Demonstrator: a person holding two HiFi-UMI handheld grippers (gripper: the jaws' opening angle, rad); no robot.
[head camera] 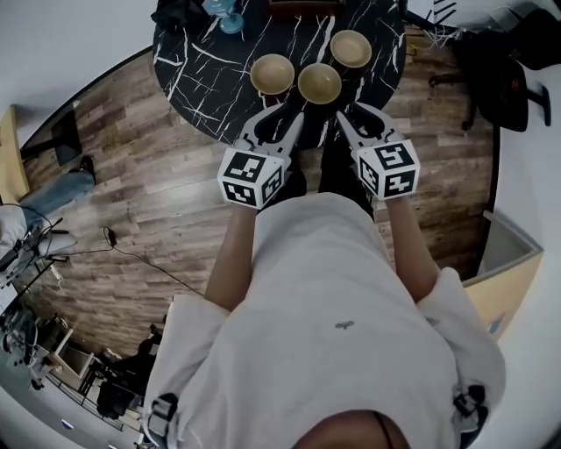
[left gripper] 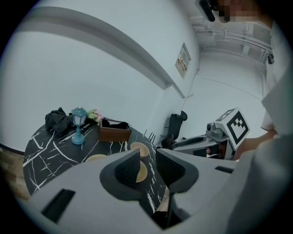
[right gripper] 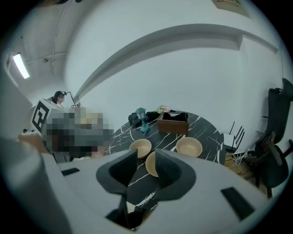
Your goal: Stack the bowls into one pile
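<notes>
Three tan bowls stand apart on the round black marbled table [head camera: 202, 61]: a left bowl [head camera: 272, 74], a middle bowl [head camera: 319, 83] and a far right bowl [head camera: 351, 48]. My left gripper [head camera: 279, 120] hangs open over the table's near edge, short of the left bowl, with nothing between its fingers. My right gripper [head camera: 356, 116] is open and empty too, just short of the middle bowl. In the left gripper view the gripper [left gripper: 147, 167] frames the middle bowl [left gripper: 143, 172] in its gap. In the right gripper view the gripper [right gripper: 145, 167] points between the left bowl [right gripper: 140, 147] and the middle bowl [right gripper: 151, 164].
A small blue lamp [head camera: 230, 16], a brown box [left gripper: 114, 130] and a black cloth [left gripper: 57, 119] sit at the table's far side. A dark chair [head camera: 504, 79] stands to the right on the wood floor, and a pale box [head camera: 508, 263] is near the right wall.
</notes>
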